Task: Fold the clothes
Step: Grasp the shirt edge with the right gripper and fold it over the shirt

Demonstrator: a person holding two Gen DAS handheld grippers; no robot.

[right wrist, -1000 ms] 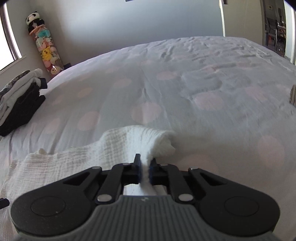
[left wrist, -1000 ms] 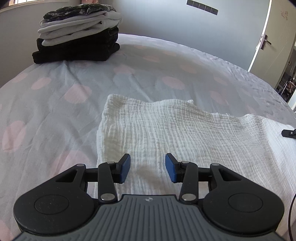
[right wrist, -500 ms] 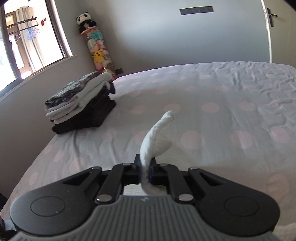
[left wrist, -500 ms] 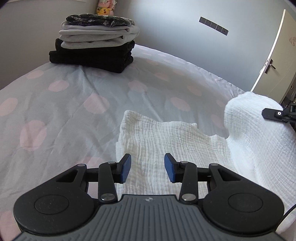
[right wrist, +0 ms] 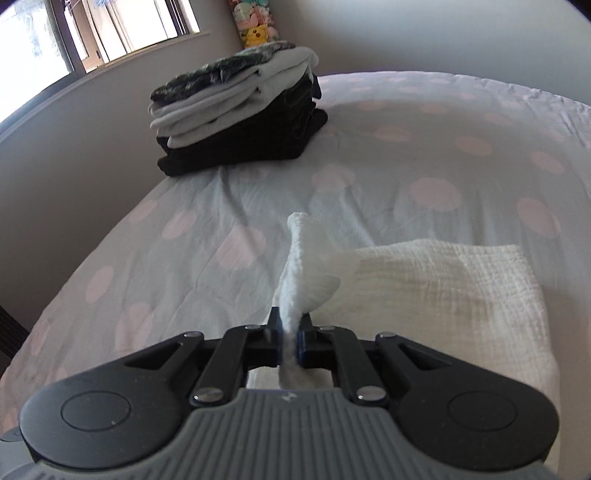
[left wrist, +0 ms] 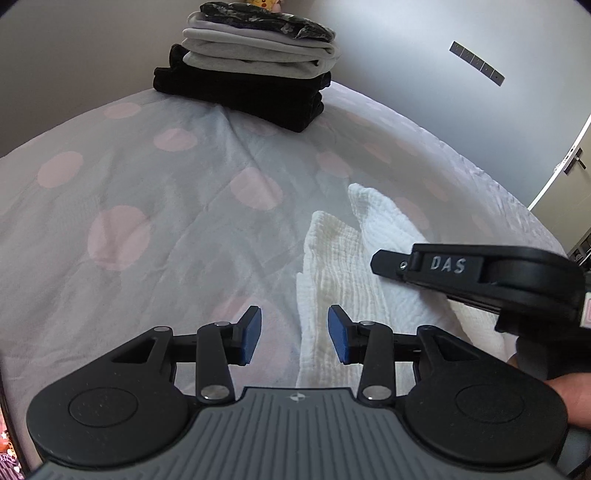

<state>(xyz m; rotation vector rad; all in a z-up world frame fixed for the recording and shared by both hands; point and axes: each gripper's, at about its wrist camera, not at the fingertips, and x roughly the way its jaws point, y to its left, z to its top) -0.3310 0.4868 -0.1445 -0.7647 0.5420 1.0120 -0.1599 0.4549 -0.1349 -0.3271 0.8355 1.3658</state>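
A white crinkled cloth (left wrist: 332, 280) lies on the dotted bedsheet (left wrist: 147, 192), folded over on itself. My right gripper (right wrist: 290, 341) is shut on a bunched edge of the cloth (right wrist: 443, 291), which stands up between its pads above the folded layer. In the left wrist view the right gripper (left wrist: 384, 260) comes in from the right, low over the cloth. My left gripper (left wrist: 293, 339) hovers open over the cloth's left edge, with nothing pressed between its blue pads.
A stack of folded clothes (left wrist: 251, 70), black below, grey and patterned above, sits at the bed's far corner (right wrist: 236, 122) by the wall. Plush toys (right wrist: 255, 22) stand behind it beside a window (right wrist: 92, 33). A door (left wrist: 569, 162) is at right.
My right gripper swept left across the bed, carrying the cloth's edge over the rest of it, so the cloth now lies doubled. My left gripper drifted left and rolled, staying open.
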